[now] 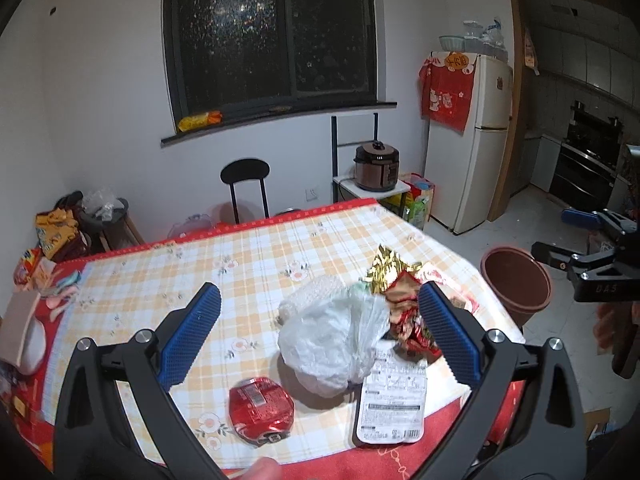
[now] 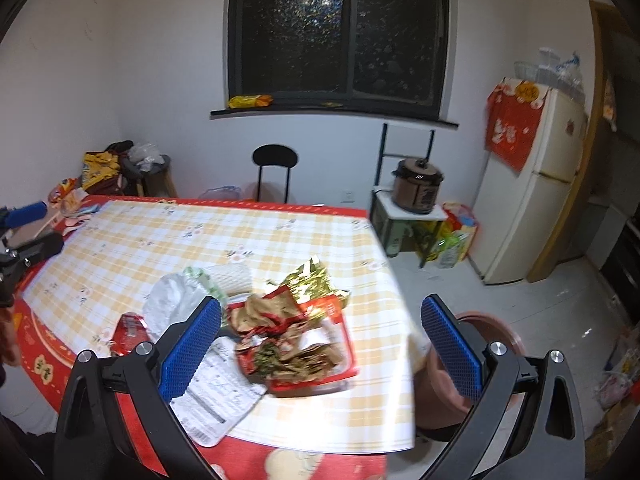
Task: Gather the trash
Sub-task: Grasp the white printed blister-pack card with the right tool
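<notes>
Trash lies at the near right corner of the checked table (image 1: 200,264): a crushed red can (image 1: 262,406), a white plastic bag (image 1: 332,340), a flat white printed packet (image 1: 392,400) and crumpled red and gold wrappers (image 1: 400,292). My left gripper (image 1: 320,300) hovers open above the bag and can, holding nothing. In the right wrist view the red wrappers (image 2: 292,344) sit below my open, empty right gripper (image 2: 320,312), with the gold wrapper (image 2: 312,280), packet (image 2: 216,396), bag (image 2: 172,300) and can (image 2: 130,332) around them. A brown bin (image 2: 452,392) stands on the floor beside the table corner.
A black chair (image 1: 245,184) stands behind the table. A rice cooker (image 1: 377,166) on a small stand and a white fridge (image 1: 472,140) are at the right. Clutter fills the table's left end (image 1: 36,276). The bin (image 1: 516,280) sits below the right gripper (image 1: 568,236).
</notes>
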`<state>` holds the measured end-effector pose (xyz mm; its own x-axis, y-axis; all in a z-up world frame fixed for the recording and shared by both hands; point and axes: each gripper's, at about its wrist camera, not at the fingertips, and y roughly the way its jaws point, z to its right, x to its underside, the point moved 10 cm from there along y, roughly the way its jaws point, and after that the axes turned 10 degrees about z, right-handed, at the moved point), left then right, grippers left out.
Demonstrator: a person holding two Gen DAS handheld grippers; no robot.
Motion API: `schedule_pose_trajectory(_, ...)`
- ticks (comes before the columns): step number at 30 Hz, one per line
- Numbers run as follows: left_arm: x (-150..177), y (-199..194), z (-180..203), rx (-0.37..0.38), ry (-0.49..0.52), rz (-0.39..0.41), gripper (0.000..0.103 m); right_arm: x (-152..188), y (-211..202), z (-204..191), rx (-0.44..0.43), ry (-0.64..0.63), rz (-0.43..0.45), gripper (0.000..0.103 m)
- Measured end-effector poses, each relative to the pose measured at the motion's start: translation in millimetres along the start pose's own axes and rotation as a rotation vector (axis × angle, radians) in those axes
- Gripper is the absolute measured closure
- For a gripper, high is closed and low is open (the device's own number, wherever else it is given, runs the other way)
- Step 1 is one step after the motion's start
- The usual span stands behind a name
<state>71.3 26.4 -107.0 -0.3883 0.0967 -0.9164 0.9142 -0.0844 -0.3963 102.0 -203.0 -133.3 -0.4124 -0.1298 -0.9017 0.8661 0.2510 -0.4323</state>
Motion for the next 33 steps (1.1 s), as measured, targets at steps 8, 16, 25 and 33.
schedule_pose_trajectory(8, 58, 5, -41, -0.073, -0.045, -0.071, 0.005, 48, 33, -38, -0.085, 0.038, -0.090, 0.004)
schedule_pose_trajectory(16, 90, 8, -85, -0.155, -0.074, -0.134, 0.005, 98, 69, -95, -0.158, 0.034, -0.239, 0.004)
schedule_pose_trajectory(25, 128, 18, -132, -0.196, -0.108, -0.208, 0.006, 147, 97, -134, -0.114, 0.068, -0.401, 0.004)
schedule_pose_trajectory(33, 165, 32, -166, -0.154, -0.176, -0.269, 0.006, 185, 127, -165, 0.001, 0.050, -0.493, 0.004)
